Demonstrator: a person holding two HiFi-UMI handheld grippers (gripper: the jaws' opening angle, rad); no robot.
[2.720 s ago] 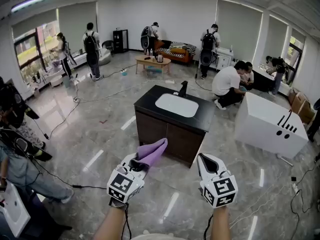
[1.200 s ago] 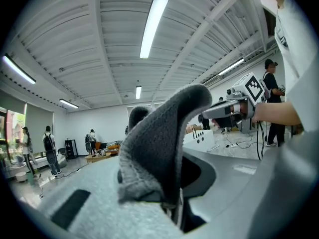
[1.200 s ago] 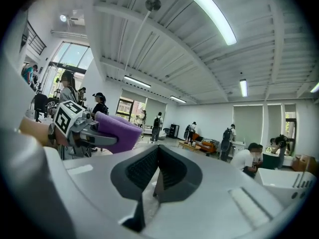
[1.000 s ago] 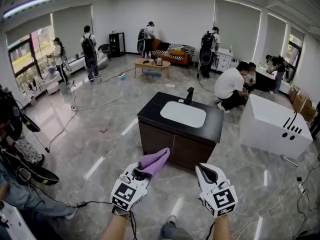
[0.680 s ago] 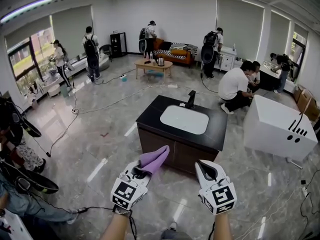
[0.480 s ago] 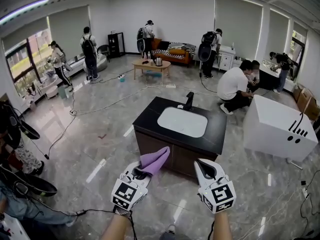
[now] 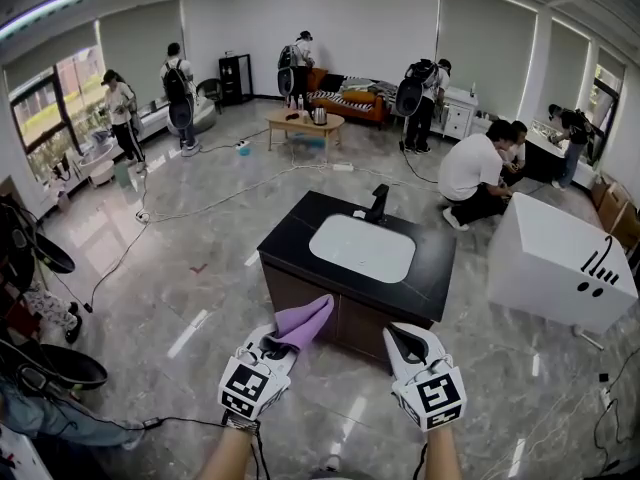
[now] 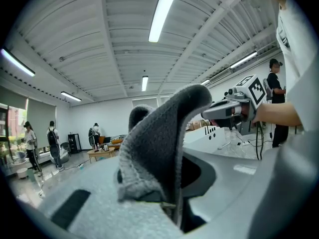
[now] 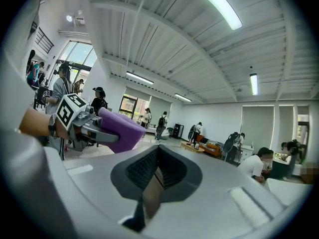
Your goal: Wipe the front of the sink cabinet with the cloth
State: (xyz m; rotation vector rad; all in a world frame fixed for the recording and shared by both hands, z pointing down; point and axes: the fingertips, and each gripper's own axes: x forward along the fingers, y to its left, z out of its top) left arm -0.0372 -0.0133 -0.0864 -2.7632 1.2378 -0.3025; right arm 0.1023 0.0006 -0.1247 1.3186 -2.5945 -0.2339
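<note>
The sink cabinet (image 7: 312, 301) stands in the middle of the floor, with a black top, a white basin (image 7: 362, 248), a black tap (image 7: 378, 204) and a dark brown front facing me. My left gripper (image 7: 276, 347) is shut on a purple cloth (image 7: 305, 320), whose free end sticks up in front of the cabinet's front, short of it. In the left gripper view the cloth (image 8: 159, 148) fills the jaws. My right gripper (image 7: 404, 339) is held beside it, shut with nothing in it. The right gripper view shows its jaws (image 9: 153, 179) pressed together and the cloth (image 9: 119, 129) to the left.
A white box-like unit (image 7: 558, 264) stands to the right of the cabinet. Two people crouch behind it (image 7: 480, 168). Cables trail over the marble floor (image 7: 190, 208). A low wooden table (image 7: 300, 122) and several standing people are further back. A person sits at the left edge (image 7: 30, 408).
The cabinet has come nearer and now stands just beyond the grippers. Both grippers keep their pose, the left one still holding the cloth.
</note>
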